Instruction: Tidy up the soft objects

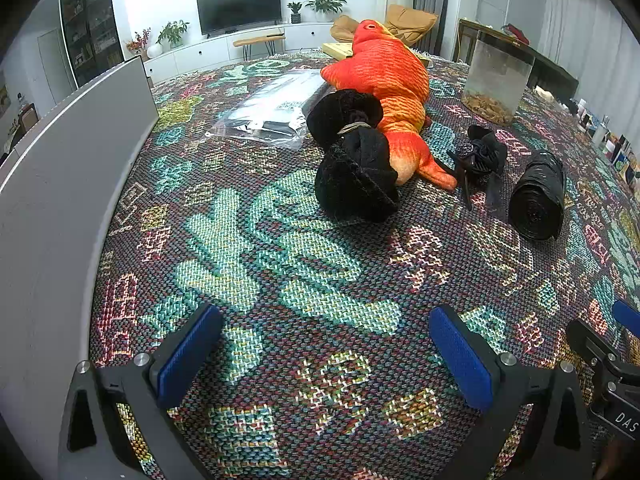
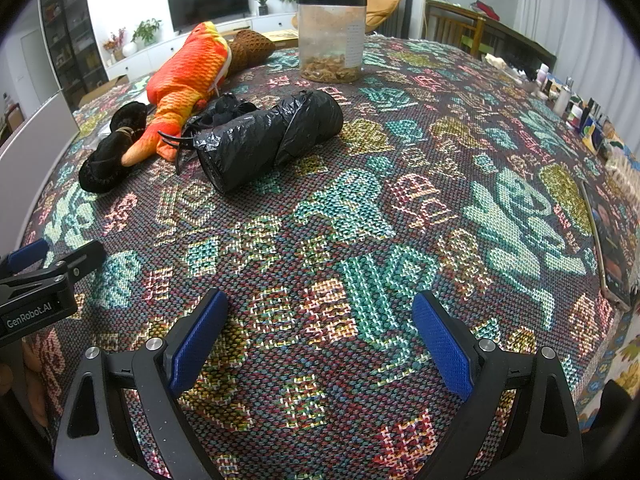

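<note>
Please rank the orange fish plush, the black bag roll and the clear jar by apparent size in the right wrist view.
1. Orange fish plush, partly hidden.
2. Black bag roll and clear jar look alike; the jar stands farther away, so no ranking.

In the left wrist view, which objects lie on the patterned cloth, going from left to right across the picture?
Clear plastic bag → black plush item tied with a band → small black bundle with a hair claw → roll of black trash bags. The orange fish plush and the jar overlap others in this order, so I leave them out.
</note>
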